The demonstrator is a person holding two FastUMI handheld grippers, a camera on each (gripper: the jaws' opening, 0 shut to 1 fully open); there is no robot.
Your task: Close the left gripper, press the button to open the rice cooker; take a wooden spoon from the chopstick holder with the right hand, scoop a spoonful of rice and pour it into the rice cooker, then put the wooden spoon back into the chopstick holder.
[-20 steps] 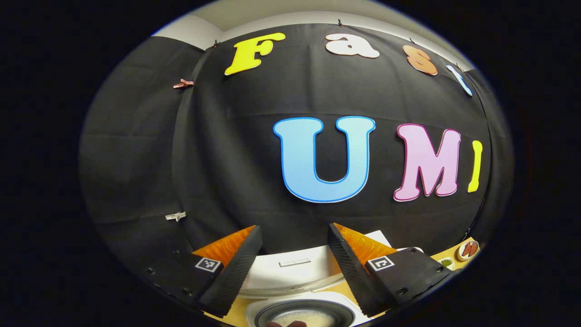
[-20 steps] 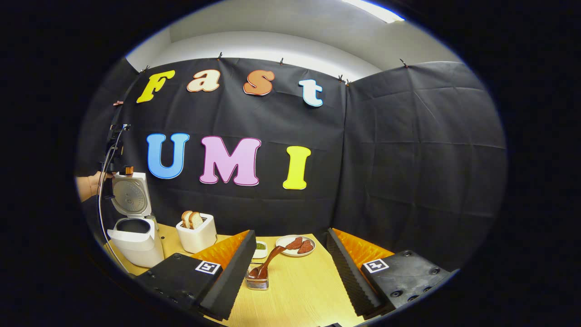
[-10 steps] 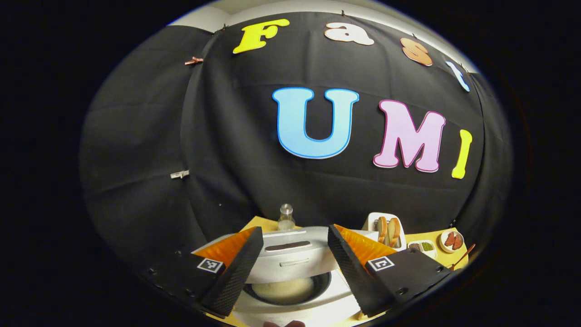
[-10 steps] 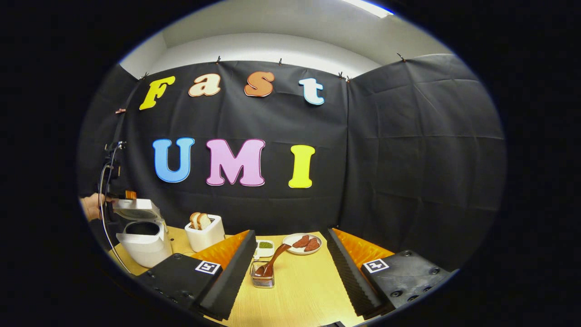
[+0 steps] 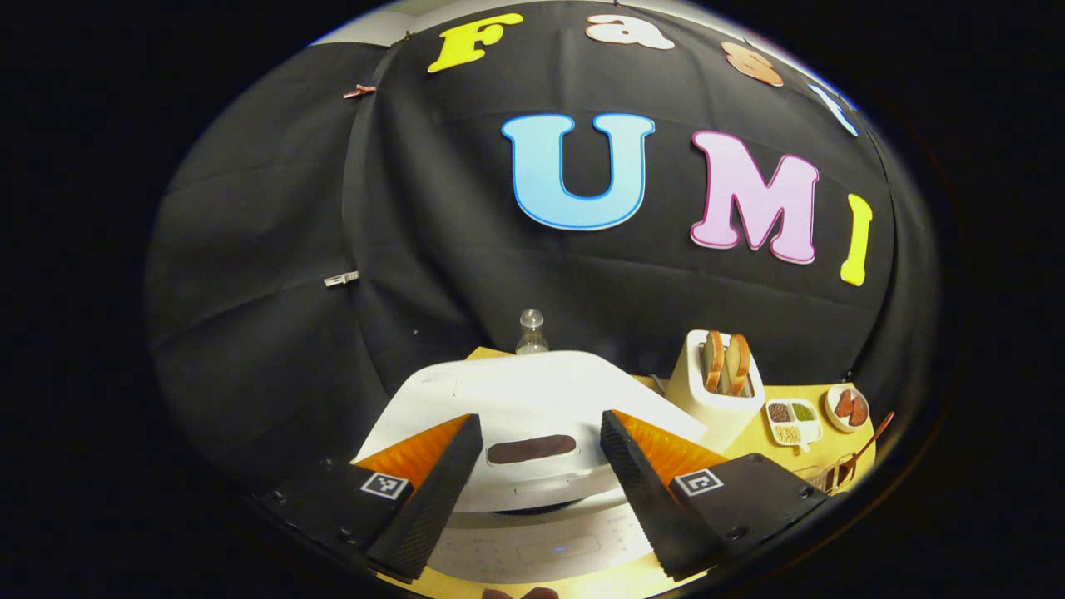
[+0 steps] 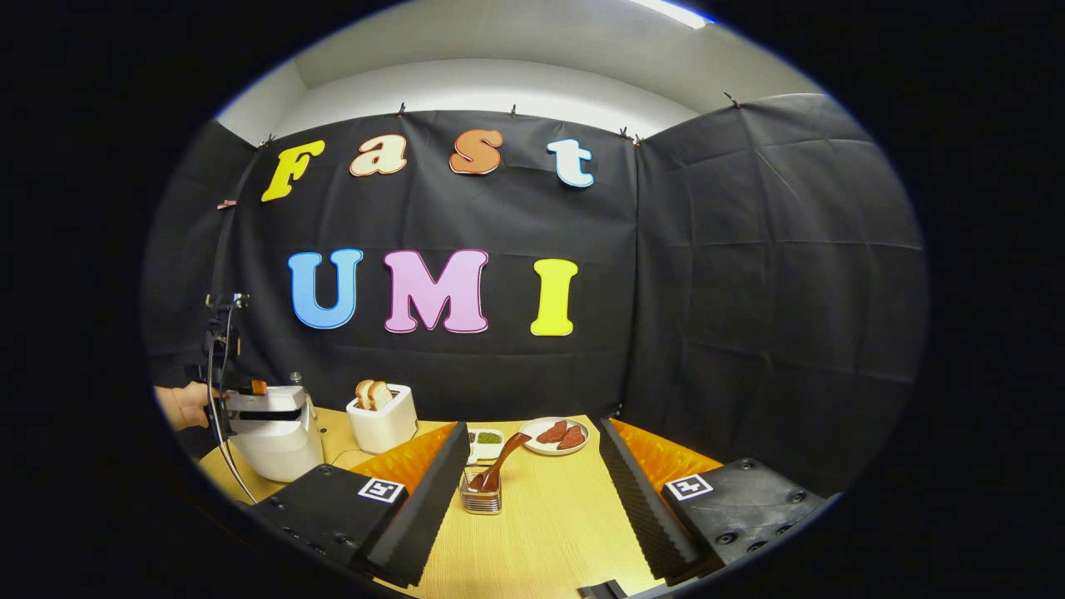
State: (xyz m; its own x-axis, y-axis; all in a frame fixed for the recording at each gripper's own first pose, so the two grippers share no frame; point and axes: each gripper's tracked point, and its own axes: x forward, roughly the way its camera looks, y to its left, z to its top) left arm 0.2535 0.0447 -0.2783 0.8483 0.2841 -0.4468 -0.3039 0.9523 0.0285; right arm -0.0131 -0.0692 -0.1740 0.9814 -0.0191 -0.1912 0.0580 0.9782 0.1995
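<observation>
Wooden table (image 6: 549,524): rice cooker (image 6: 274,428), toaster (image 6: 381,420), holder (image 6: 482,497) with spoon (image 6: 499,467). Left gripper (image 5: 541,466) and right gripper (image 6: 532,491): jaws wide, empty. Black cloth walls.

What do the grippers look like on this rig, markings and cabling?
Each gripper, left gripper and right gripper, has two wedge-shaped fingers with ribbed inner faces, mounted on black blocks with screw heads and a square black-and-white tag. In the right gripper view the left gripper trails a thin cable, held by a bare hand.
</observation>
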